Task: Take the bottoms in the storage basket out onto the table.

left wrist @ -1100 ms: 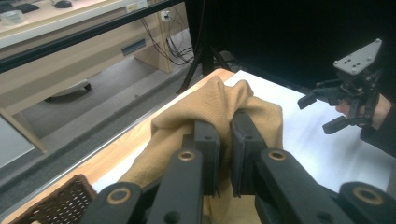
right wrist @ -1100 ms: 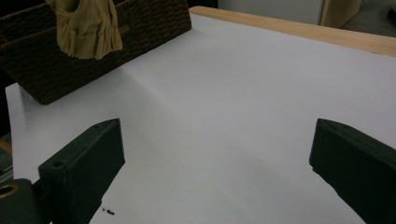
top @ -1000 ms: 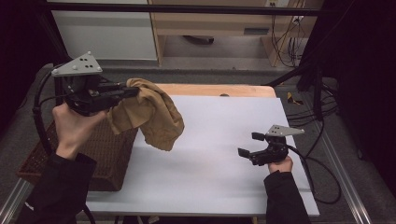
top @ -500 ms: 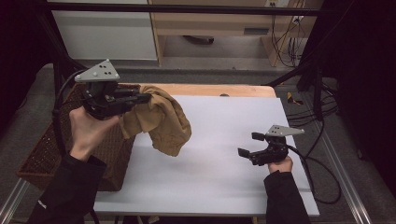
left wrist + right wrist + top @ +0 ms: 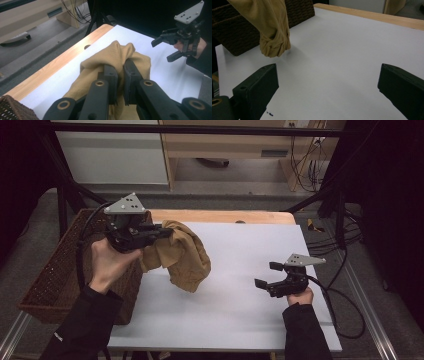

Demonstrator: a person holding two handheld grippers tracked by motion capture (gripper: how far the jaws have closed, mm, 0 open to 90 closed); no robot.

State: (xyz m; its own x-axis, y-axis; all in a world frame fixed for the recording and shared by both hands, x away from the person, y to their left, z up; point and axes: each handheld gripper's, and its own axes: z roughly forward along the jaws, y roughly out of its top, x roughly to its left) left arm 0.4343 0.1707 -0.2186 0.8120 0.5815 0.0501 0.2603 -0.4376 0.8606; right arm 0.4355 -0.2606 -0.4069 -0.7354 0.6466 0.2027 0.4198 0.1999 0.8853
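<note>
- Tan cloth [image 5: 182, 257] hangs bunched from our left gripper [image 5: 159, 231], whose jaws are clamped tight on a fold of it; its lower end dangles just above the white tabletop [image 5: 240, 310], at the left side beside the wicker basket [image 5: 55, 285].
- Our right gripper [image 5: 268, 275] rests near the right edge of the tabletop, well apart from the cloth, with its jaws spread wide and nothing between them.
- We judge the work about midway: the cloth is out of the basket and over the sheet, but not yet laid down, spread or folded, and our right gripper has no hold on it yet.
- We count one cloth, one basket, two grippers.
</note>
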